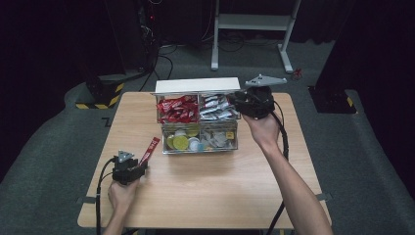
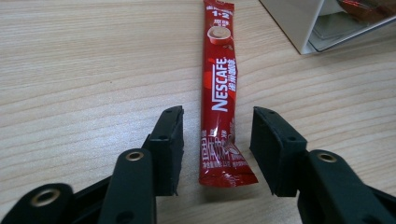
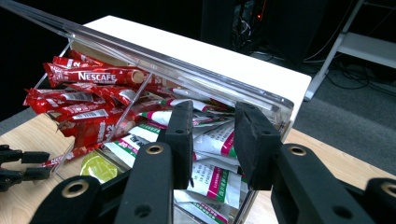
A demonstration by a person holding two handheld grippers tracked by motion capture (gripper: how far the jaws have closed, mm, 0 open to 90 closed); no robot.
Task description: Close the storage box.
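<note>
We see our left gripper (image 1: 142, 164) low over the table (image 1: 220, 191), near its front-left part, with a red Nescafé stick (image 1: 150, 150) lying flat on the wood just ahead of it. In the left gripper view the stick (image 2: 218, 93) runs straight away from us, its near end lying between the two black jaws. The jaws stand apart on either side of that end, with a clear gap between each pad and the wrapper, so this gripper (image 2: 217, 149) is released and grasps nothing. The far end of the stick points toward the corner of the clear box (image 2: 322, 28).

That box (image 1: 198, 122) sits at the middle of the table's far half, its white lid (image 1: 197, 85) raised behind it. It has four compartments: red sticks (image 1: 177, 108) at the back left, white sachets (image 1: 219, 107) at the back right, round capsules (image 1: 182, 141) at the front left and small packets (image 1: 219, 138) at the front right.

Our right gripper (image 1: 237, 100) hangs over the back right compartment. In the right gripper view its jaws (image 3: 214, 140) are apart above the white and green sachets (image 3: 212, 163), with nothing between them, so it too is released. The red sticks (image 3: 88, 102) lie to the left behind a clear divider, and the left gripper (image 3: 18, 165) shows far off at the left edge.
</note>
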